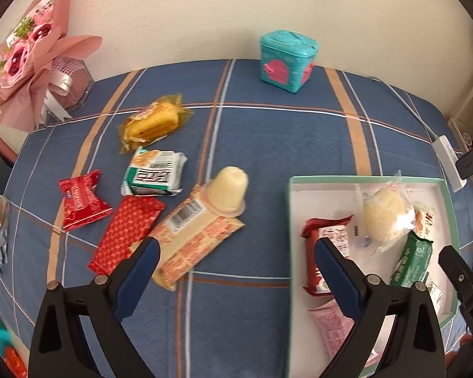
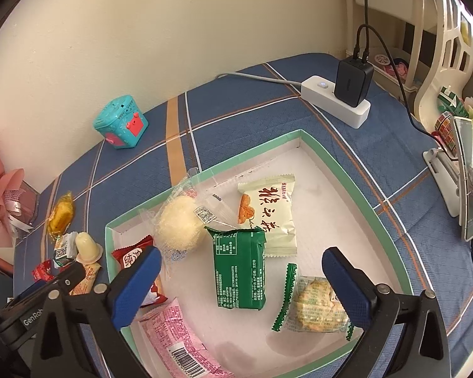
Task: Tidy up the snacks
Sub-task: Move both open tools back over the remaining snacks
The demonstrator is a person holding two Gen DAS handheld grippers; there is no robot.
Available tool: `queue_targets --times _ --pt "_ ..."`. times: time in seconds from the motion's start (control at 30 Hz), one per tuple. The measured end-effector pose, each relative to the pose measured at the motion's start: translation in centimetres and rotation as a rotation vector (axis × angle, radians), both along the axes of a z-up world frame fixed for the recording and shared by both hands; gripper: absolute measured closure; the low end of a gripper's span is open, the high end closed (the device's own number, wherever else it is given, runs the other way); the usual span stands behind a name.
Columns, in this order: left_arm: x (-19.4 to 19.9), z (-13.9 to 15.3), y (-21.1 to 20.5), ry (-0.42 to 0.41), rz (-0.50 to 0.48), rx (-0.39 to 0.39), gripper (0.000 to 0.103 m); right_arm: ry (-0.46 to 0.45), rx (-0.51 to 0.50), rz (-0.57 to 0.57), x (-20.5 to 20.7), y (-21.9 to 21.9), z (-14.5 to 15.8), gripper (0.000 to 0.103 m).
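A green-rimmed white box holds several snacks: a green packet, a cream packet, a round white bun, a cracker pack and a pink packet. The box also shows in the left wrist view. Loose on the blue checked cloth lie a jelly cup, an orange-patterned bar, a red packet, a green-white packet, a yellow cake and a red candy pack. My left gripper is open above the cloth near the bar. My right gripper is open over the box.
A teal tin stands at the back by the wall. A pink bouquet is at the far left. A white power strip with a black charger and a phone on a stand are at the right.
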State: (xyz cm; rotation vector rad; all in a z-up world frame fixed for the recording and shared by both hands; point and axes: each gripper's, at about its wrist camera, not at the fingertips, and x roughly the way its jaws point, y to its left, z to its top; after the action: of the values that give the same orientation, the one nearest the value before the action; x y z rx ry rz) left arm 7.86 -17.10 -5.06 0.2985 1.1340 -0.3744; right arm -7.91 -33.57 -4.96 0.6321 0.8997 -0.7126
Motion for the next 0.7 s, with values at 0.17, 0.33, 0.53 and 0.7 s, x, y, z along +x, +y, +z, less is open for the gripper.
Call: queue_targets --times 0.17,0.33,0.53,0.7 --pt "1.1 0.4 2.6 -0.036 0.062 0.035 0.005 0.0 -0.029 0.019 0.3 0.5 0.2 0.0" --pt "2.2 0.9 5.3 -0.062 0.118 0.063 0.005 -0.005 -0.071 0.051 1.0 1.3 0.6 0.0" --pt "2.9 1.1 7.7 -0.059 0.154 0.053 0.005 0.0 -0.085 0.1 2.1 2.6 0.4 0.0" --pt "3.5 1.5 9.6 -0.08 0.202 0.063 0.005 0.018 -0.092 0.169 3.4 4.3 -0.1 0.0"
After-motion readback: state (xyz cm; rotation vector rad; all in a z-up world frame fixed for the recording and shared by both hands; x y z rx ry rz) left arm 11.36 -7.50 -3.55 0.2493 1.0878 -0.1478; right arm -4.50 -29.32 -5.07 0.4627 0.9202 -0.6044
